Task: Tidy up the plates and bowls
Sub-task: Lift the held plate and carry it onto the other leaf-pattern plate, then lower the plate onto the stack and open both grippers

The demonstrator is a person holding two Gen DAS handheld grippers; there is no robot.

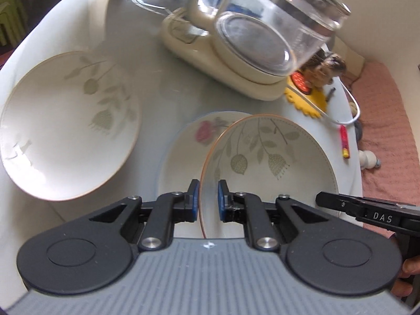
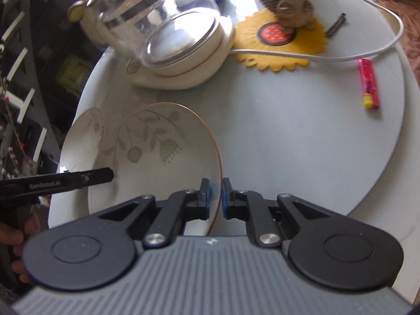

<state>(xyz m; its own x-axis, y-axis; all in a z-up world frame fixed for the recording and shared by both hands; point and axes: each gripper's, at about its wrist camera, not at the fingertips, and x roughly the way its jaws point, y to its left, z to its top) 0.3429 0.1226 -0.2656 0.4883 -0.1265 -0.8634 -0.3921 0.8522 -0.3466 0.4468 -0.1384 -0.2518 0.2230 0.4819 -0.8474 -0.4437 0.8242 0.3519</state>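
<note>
Both grippers hold the same leaf-patterned plate [image 1: 265, 157] with an orange rim, lifted and tilted above the grey table. My left gripper [image 1: 208, 195] is shut on its left rim. My right gripper [image 2: 215, 195] is shut on its right rim [image 2: 218, 157]. Under it in the left wrist view lies a plate with a pink flower and blue rim [image 1: 189, 141]. A second leaf-patterned plate [image 1: 65, 126] lies on the table to the left; it also shows behind the held plate in the right wrist view [image 2: 78, 136].
A glass kettle [image 1: 265, 18] on a cream base [image 1: 210, 60] stands behind the plates. A yellow sunflower mat [image 2: 281, 42] with a figurine [image 2: 294, 0], a white cable [image 2: 367, 52] and a red lighter [image 2: 368, 84] lie at the right. The round table's edge [image 2: 399, 131] is near.
</note>
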